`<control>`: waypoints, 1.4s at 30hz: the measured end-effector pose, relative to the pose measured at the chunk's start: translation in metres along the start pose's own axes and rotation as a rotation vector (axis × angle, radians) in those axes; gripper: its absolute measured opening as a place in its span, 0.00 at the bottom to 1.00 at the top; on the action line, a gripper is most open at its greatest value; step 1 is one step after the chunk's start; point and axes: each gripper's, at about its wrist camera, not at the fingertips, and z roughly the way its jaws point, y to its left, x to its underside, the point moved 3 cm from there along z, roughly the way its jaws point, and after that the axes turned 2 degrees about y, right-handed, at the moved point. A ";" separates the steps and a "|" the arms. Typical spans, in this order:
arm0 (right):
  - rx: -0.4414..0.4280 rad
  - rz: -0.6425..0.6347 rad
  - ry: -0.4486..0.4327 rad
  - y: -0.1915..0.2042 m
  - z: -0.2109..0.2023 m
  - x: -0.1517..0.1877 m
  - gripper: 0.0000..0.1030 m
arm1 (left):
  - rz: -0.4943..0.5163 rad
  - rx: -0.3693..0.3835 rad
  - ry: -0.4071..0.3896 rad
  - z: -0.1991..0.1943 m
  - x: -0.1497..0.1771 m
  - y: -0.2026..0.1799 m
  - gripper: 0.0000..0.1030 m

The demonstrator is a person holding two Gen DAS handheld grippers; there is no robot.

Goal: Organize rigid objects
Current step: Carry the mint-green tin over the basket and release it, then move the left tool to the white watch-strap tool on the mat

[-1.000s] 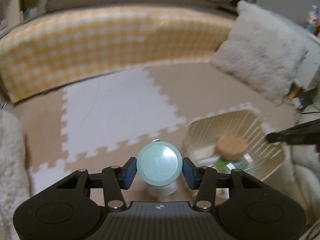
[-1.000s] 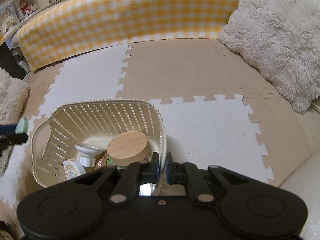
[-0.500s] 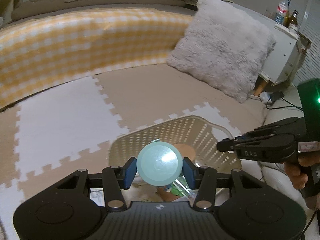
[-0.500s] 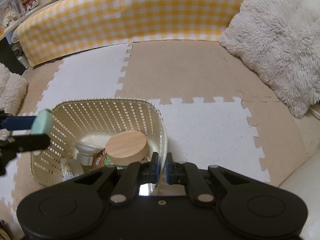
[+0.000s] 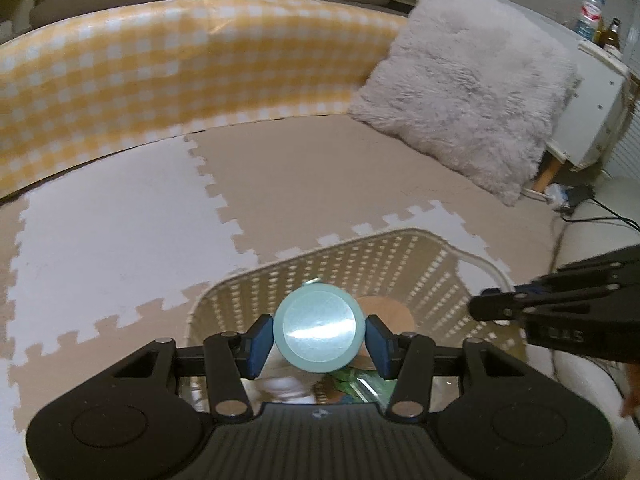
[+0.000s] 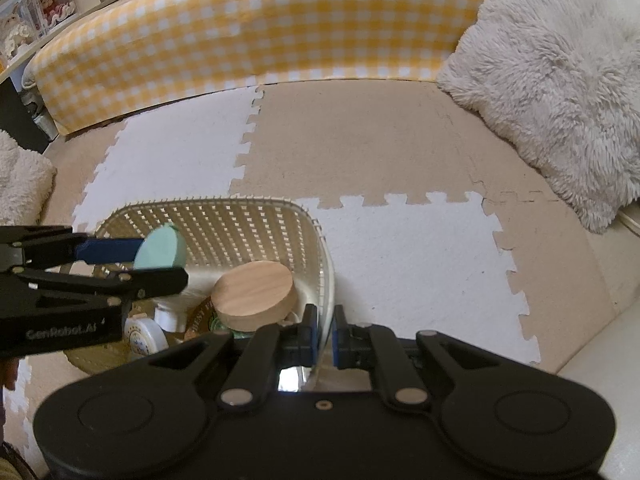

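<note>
Left gripper (image 5: 319, 340) just opening round mint tub (image 5: 319, 329) over basket (image 5: 400, 256); right gripper (image 6: 323, 334) clamps rim. Tub may bounce off wooden lid (image 6: 253, 295).

Beige-and-white foam floor mat (image 6: 400, 248), yellow gingham cushion (image 5: 180, 68), shaggy pillow (image 5: 468, 104)

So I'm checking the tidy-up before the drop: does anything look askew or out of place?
Only the cream slotted plastic basket: the right gripper is shut on its rim. Inside, the round wooden lid sits tilted on other containers. The mint-green round jar sits between the left gripper's opening pads.
</note>
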 end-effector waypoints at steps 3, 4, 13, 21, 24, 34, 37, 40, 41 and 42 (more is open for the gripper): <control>-0.002 0.003 0.000 0.000 0.000 0.000 0.07 | 0.004 -0.003 0.013 -0.002 -0.001 0.001 0.69; -0.001 0.004 0.001 0.000 0.000 0.000 0.07 | 0.001 0.000 0.021 -0.003 -0.001 0.001 0.73; -0.001 0.008 0.002 0.000 0.000 0.000 0.07 | -0.004 0.012 0.072 -0.011 0.004 -0.007 0.83; -0.002 0.009 0.003 -0.001 0.000 0.000 0.07 | -0.011 0.026 0.080 -0.021 0.006 -0.014 0.89; -0.002 0.009 0.003 -0.001 0.000 0.000 0.07 | -0.014 0.028 0.081 -0.025 0.006 -0.016 0.93; -0.002 0.009 0.003 -0.001 0.000 0.000 0.07 | -0.012 0.027 0.073 -0.044 0.007 -0.023 1.00; -0.002 0.009 0.003 -0.001 0.000 0.000 0.07 | -0.011 0.032 0.063 -0.052 0.008 -0.025 1.00; -0.002 0.009 0.003 -0.001 0.000 0.000 0.07 | -0.008 0.034 0.047 -0.063 0.009 -0.026 1.00; -0.002 0.009 0.003 -0.001 0.000 0.000 0.07 | -0.010 0.034 0.040 -0.067 0.009 -0.026 1.00; -0.001 0.009 0.003 -0.001 0.000 0.000 0.07 | -0.012 0.034 0.034 -0.071 0.009 -0.025 1.00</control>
